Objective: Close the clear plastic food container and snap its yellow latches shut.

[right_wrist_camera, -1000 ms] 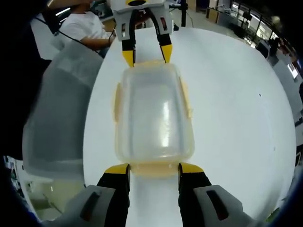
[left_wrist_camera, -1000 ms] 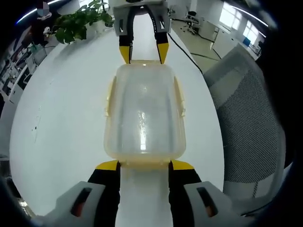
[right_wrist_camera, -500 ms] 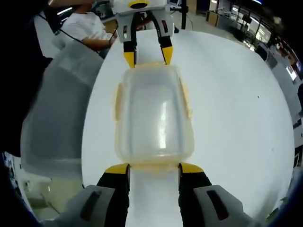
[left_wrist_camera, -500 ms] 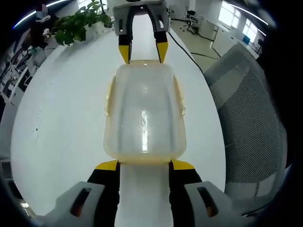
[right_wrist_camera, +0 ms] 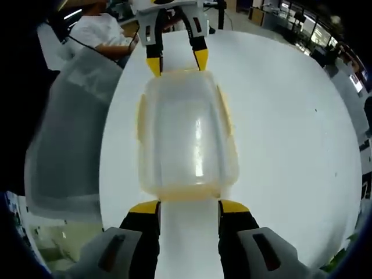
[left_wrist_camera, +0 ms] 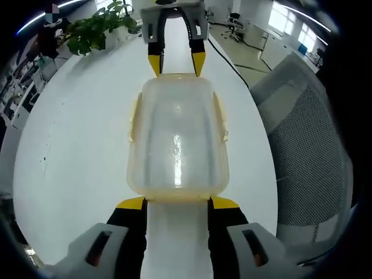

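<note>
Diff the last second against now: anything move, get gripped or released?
Almost nothing. In the right gripper view the container sits slightly higher and more tilted than before, which reads as the camera tilting, not the container moving. The left gripper view matches. Nothing was grasped or released. The left gripper and right gripper remain open at opposite short ends of the container, lid on, on the white table.

The container (left_wrist_camera: 176, 139) is a clear, frosted plastic box with rounded corners, lying flat on the white worktop (left_wrist_camera: 75, 145) with its lid on. Pale yellow latches (left_wrist_camera: 220, 119) run along its long sides and short ends, folded against the walls. In the right gripper view the container (right_wrist_camera: 186, 136) shows the same way, long axis running away from the camera, a latch (right_wrist_camera: 225, 113) on each long side.
</note>
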